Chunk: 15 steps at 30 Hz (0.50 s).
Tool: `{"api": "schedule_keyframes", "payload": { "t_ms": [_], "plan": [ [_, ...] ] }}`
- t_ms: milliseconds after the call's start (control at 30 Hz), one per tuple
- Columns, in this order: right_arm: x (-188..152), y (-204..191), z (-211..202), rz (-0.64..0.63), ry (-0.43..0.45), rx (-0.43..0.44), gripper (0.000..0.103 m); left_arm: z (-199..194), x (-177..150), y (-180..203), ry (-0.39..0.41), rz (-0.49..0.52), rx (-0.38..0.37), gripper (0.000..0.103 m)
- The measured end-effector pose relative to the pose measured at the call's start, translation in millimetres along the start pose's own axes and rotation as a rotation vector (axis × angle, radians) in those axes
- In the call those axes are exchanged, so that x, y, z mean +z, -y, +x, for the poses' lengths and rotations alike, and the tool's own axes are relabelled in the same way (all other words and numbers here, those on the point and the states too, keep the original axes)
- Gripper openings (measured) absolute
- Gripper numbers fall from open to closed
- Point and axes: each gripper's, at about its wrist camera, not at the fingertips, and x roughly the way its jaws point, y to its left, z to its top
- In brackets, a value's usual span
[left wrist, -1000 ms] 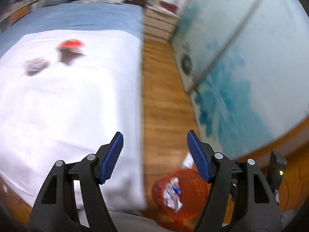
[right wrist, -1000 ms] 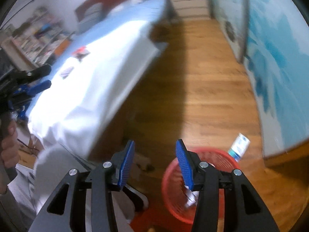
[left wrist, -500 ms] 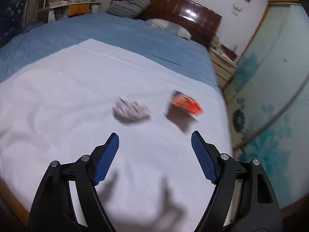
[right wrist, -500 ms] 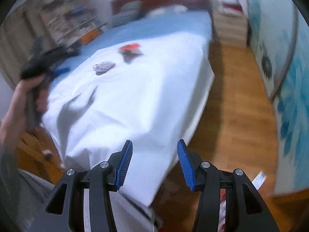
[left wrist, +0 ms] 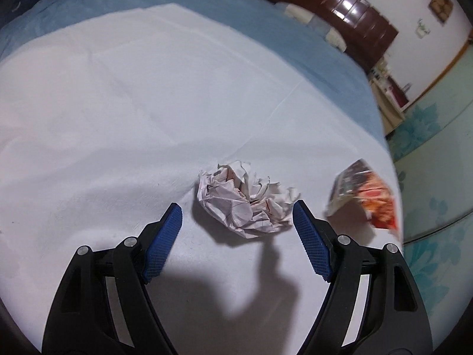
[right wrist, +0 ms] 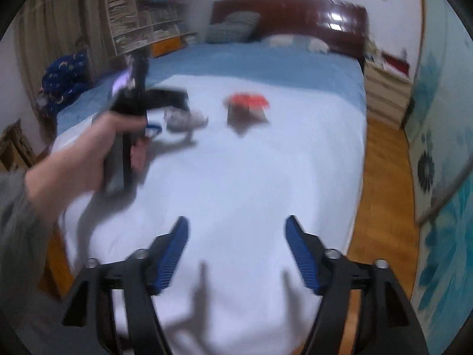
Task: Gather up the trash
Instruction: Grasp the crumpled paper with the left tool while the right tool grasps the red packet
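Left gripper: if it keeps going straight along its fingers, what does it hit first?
Most likely the crumpled paper, which lies on the white sheet just ahead of the left gripper, between its open fingertips. Depth is hard to judge.

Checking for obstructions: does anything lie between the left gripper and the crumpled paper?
No. In the left wrist view only bare white sheet separates the open left gripper from the crumpled paper.

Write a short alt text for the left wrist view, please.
The open left gripper hovers just short of a crumpled paper ball on a white sheet. A red snack wrapper lies to the right of the ball.
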Motion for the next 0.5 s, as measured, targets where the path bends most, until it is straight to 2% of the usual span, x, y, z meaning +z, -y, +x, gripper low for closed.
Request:
{"api": "schedule_keyframes", "payload": {
  "t_ms": [67,100,167,200,333,400,433,500],
  "plan": [
    [34,-3,22,-0.061,0.040,-0.032,0.073,0,-1,1,0.003,0.015,0.006,0.076],
    [51,-5,33,-0.084,0.056,-0.044,0.081,-1,-2,1,0.002,0.018,-0.001,0.063],
    [78,-8,55,-0.109,0.074,-0.054,0.083,-3,-5,0,-0.006,0.026,-0.030,0.058],
    [91,-11,67,-0.128,0.074,-0.057,0.084,-6,-7,-1,-0.007,0.030,-0.040,0.051],
    [134,-32,138,-0.233,0.038,-0.087,0.088,-20,-14,-3,-0.023,0.057,-0.076,0.047],
    [147,-39,164,-0.243,0.034,-0.122,0.088,-26,-14,-7,-0.028,0.073,-0.081,0.045],
    [153,-38,182,-0.230,0.025,-0.150,0.087,-31,-16,-8,-0.030,0.076,-0.060,0.045],
    [161,-37,209,-0.217,-0.011,-0.191,0.087,-33,-12,-9,-0.038,0.050,-0.067,0.045]
  ]
}}
